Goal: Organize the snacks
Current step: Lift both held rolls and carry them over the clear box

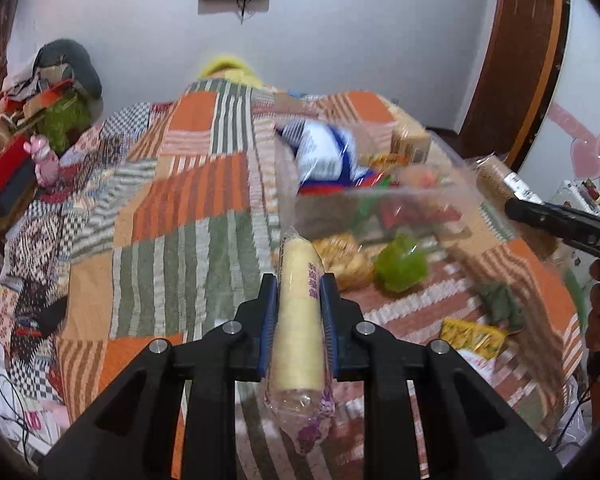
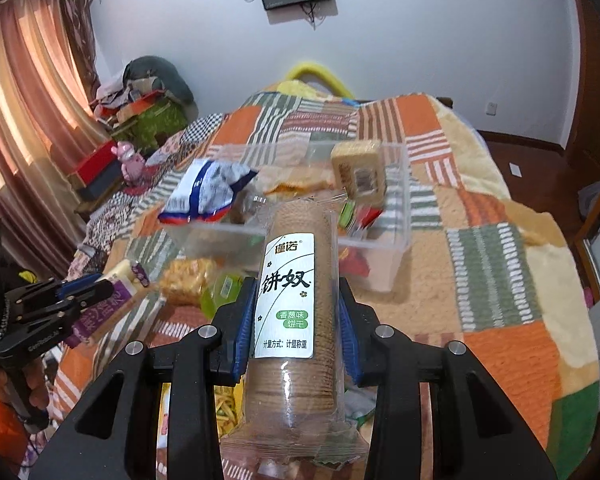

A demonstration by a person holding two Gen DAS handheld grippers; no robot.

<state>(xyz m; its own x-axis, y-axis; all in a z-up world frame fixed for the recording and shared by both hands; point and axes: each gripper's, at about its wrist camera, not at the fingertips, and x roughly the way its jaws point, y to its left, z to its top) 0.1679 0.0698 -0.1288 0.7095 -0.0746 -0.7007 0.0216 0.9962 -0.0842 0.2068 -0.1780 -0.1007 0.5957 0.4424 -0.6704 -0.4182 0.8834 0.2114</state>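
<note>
On the quilted bed (image 2: 496,264), the left gripper (image 1: 299,304) clamps a pale wafer roll (image 1: 299,320) and the right gripper (image 2: 296,312) a biscuit sleeve (image 2: 294,308); judged next: carry both to the clear bin (image 2: 396,240) at twelve o'clock.

Patchwork bedspread (image 2: 496,264) carries clear bin (image 2: 396,236) and loose snack packets (image 1: 400,264)

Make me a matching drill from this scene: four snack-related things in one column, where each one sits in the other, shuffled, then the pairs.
1. pale wafer roll
2. brown biscuit stack
3. blue-and-white bag
4. green packet

A. lying loose on the quilt
B. in the clear bin
C. clamped in the right hand-held gripper
D. clamped in the left hand-held gripper

Pairs: 1-D, 2-C, 3-B, 4-A
</note>
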